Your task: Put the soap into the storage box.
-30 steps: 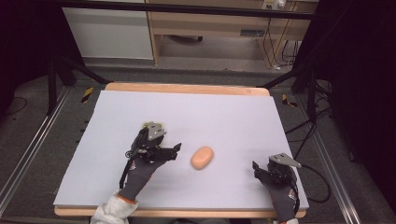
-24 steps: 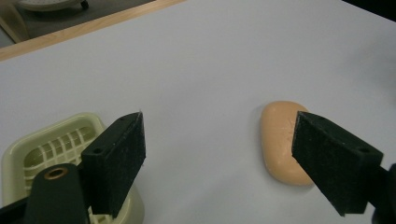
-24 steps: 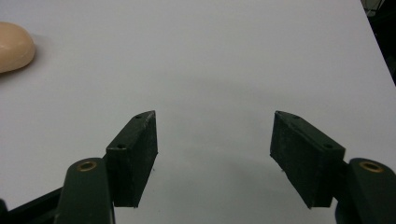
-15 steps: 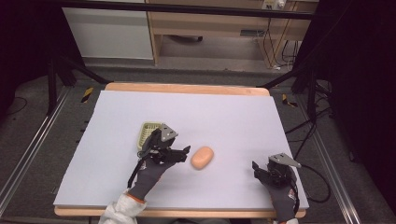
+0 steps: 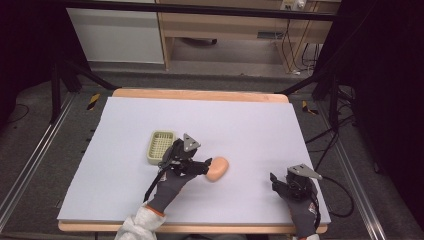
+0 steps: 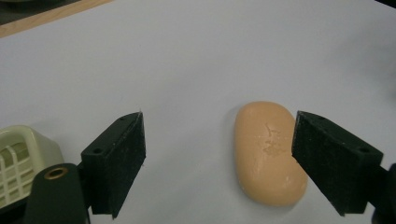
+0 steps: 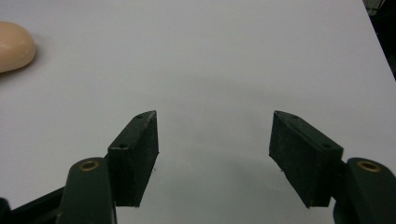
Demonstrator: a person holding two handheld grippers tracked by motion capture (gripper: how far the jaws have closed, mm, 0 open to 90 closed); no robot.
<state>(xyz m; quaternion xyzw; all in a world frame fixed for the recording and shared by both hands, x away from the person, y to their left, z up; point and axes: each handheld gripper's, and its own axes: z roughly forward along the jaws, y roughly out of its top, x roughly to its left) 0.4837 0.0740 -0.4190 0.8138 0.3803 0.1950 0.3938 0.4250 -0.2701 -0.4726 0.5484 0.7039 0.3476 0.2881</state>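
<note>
A peach-coloured oval soap bar point(image 5: 218, 168) lies on the white table sheet point(image 5: 240, 125), near the middle front. My left gripper point(image 5: 202, 167) is just left of it, jaws open. In the left gripper view the soap point(image 6: 268, 151) lies between the wide-open jaws of the left gripper point(image 6: 218, 119), close to the right-hand one and apart from both pads. A pale yellow-green slotted soap dish point(image 5: 160, 147) sits behind my left hand; in the left gripper view the dish point(image 6: 18, 158) is at the lower left. My right gripper point(image 5: 280, 181) rests at the front right, and in its own view the right gripper point(image 7: 214, 114) is open on nothing.
The table's wooden rim point(image 5: 200, 95) runs along the far side. Beyond it stand a wooden shelf unit point(image 5: 225, 30) and dark stand legs on the floor. Cables point(image 5: 340, 195) trail off the table's right edge. In the right gripper view the soap point(image 7: 14, 44) shows at the upper left.
My left gripper has slid to the right up to the soap, uncovering the soap dish behind it. The soap and the right gripper have stayed put.
</note>
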